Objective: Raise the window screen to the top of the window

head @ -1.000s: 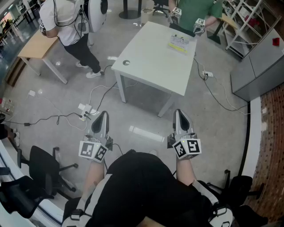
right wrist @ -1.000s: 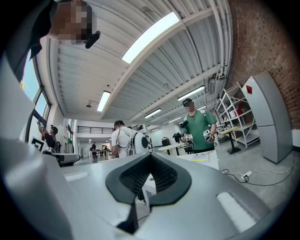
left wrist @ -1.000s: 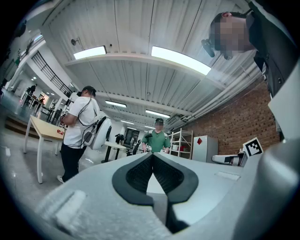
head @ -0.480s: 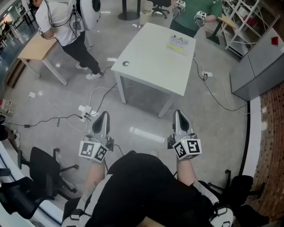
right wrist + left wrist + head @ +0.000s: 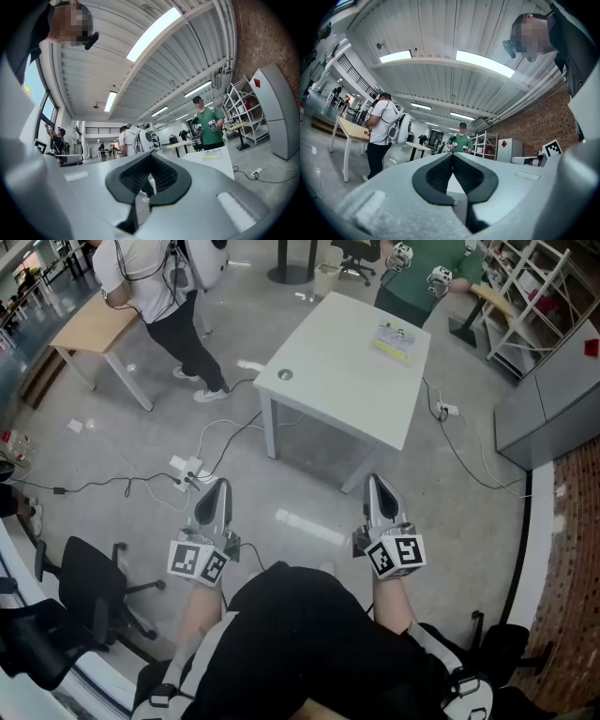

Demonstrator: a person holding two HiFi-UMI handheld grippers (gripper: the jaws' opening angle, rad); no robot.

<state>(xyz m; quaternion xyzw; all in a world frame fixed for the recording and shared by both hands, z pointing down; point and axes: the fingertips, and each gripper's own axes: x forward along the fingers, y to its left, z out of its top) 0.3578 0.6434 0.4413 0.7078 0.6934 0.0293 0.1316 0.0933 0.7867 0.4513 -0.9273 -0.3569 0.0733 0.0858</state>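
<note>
1. The left gripper [image 5: 217, 489], a silver two-jaw tool with a black-and-white marker cube, was held out above the grey concrete floor [image 5: 309, 484]. Its jaws were pressed together with nothing between them.
2. The right gripper [image 5: 378, 486], of the same make, was held alongside it and apart from it, its jaws likewise closed and empty.
3. Both pointed toward a white rectangular table [image 5: 328, 390], which bore a yellow-edged paper sheet [image 5: 397, 340].
4. A person in a green shirt [image 5: 412, 287] stood at the table's far end, and a person in a white shirt [image 5: 150, 277] stood beside a light wooden table [image 5: 94, 329].
5. A white power strip [image 5: 186, 467] with cables lay on the floor, seen just beyond the left gripper's tip.
6. The window screen could not be made out in any view.
</note>
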